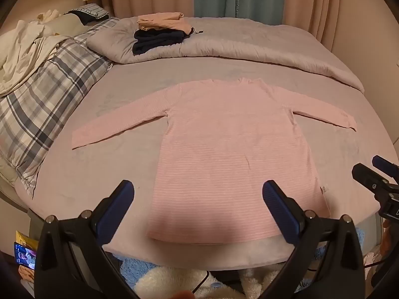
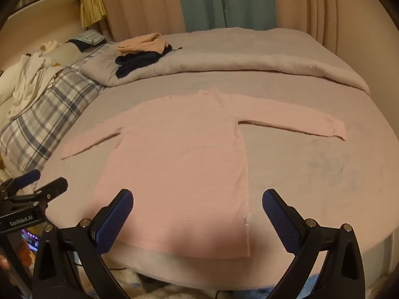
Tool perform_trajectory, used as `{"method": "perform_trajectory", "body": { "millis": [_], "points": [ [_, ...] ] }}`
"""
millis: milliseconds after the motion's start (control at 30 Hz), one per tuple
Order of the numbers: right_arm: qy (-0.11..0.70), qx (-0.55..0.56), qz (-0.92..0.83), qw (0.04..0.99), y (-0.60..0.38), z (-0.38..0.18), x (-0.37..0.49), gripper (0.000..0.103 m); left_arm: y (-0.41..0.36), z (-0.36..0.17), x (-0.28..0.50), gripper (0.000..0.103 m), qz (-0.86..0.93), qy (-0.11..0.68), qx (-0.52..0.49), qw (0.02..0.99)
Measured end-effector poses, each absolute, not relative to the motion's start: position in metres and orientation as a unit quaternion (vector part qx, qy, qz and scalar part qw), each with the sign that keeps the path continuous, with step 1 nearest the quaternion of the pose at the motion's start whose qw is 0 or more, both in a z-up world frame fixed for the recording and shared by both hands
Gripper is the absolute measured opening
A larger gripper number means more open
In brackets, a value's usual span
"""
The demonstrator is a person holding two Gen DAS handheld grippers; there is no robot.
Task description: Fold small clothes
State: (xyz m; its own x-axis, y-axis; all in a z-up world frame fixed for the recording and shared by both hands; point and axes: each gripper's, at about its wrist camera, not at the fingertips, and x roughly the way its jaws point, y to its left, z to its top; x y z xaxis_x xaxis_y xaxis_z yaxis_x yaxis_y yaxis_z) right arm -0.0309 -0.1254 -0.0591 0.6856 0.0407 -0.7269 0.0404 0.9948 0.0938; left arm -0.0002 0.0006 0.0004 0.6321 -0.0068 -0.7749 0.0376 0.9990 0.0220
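- My left tool (image 1: 198, 190) hung with its fingers wide apart and nothing between them, above the near hem of the shirt.
- My right tool (image 2: 197, 199) was spread just as wide and empty, over the shirt's near right corner.
- The pink shirt (image 1: 229, 154) lay flat on the bed (image 1: 99, 174), sleeves stretched out to both sides, collar away from me.
- Beyond it lay a grey quilt (image 1: 249, 47) carrying a small stack of folded clothes (image 1: 159, 32).
- A checked pillow (image 1: 42, 104) lay at the left.
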Motion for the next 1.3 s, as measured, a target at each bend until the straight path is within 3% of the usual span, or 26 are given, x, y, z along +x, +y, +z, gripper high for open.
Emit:
{"method": "perform_trajectory", "body": {
  "millis": [1300],
  "points": [
    [0.399, 0.051, 0.001, 0.916, -0.126, -0.06, -0.032, 0.102, -0.019, 0.001, -0.003, 0.103, -0.026, 0.425, 0.028, 0.904]
  ]
}}
